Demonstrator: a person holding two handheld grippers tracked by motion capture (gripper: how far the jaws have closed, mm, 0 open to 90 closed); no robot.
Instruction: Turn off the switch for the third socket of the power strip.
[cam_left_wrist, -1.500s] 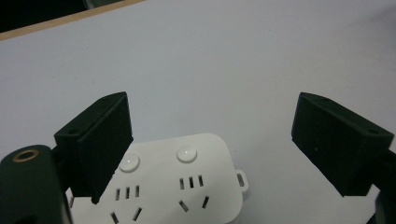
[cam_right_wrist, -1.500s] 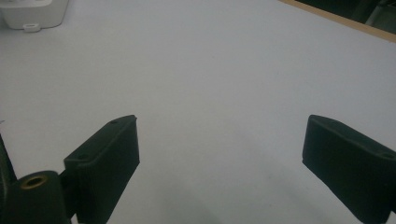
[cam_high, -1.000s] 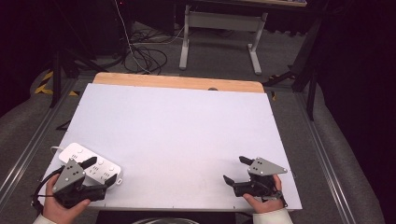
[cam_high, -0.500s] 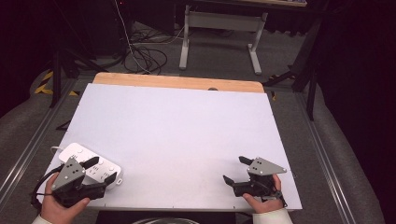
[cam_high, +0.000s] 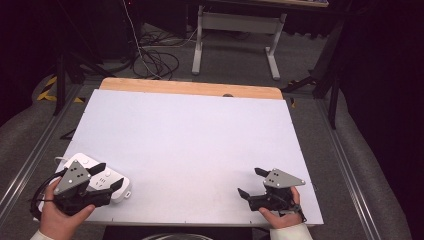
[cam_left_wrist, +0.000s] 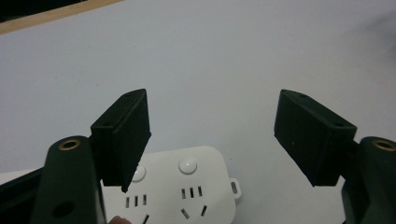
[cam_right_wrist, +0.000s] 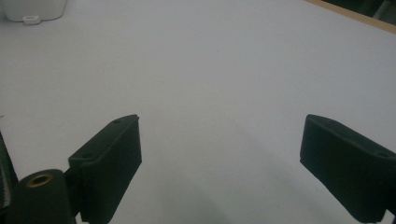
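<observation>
Left gripper poised above the white power strip at the near left corner of the white table, jaws just closing yet apart, pads clear of the strip; right gripper gaping over bare board near the right edge. Judged an approach to a grasp: next, lower and pinch the strip's sides squarely. Counted: one strip, two grippers.

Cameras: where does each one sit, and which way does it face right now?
High view: above the near table edge, facing forward and down; both hands, left gripper, right gripper.
Left gripper view: on that gripper, looking past its fingers over the white power strip.
Right gripper view: along its fingers over the white table.
All three views share the power strip.
</observation>
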